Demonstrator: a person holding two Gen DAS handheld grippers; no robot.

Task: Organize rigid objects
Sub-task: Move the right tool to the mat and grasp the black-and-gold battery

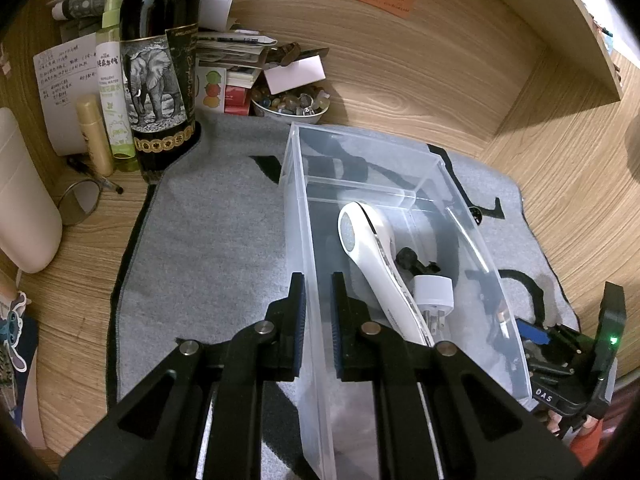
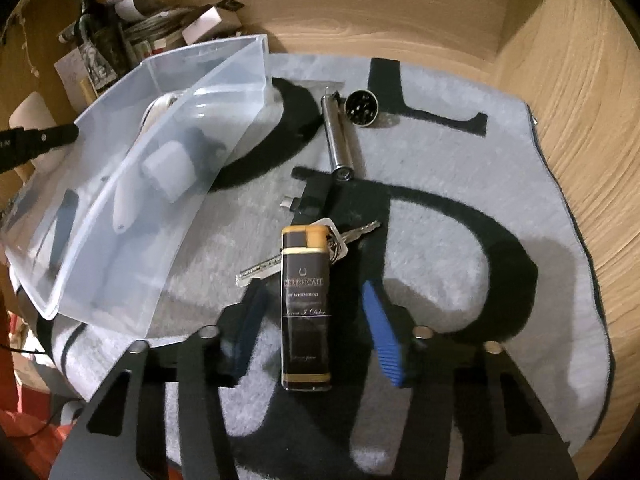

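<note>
The right gripper's (image 2: 314, 328) fingers are spread either side of the lighter (image 2: 306, 312), its long axis parallel to them; the left gripper (image 1: 319, 320) pinches the bin wall (image 1: 308, 240).

Wood-grain desk (image 1: 400, 92); grey mat (image 1: 208, 240) with black lettering; wooden side panel (image 1: 576, 32); dim light

The left tongs (image 1: 318, 312) sit in the lower middle of the frame, their two fingers drawn close with only a narrow gap. The right tongs (image 2: 312, 320) fill the lower half of their own view, spread wide, with the blue pads (image 2: 380, 332) well apart and gripping nothing.
</note>
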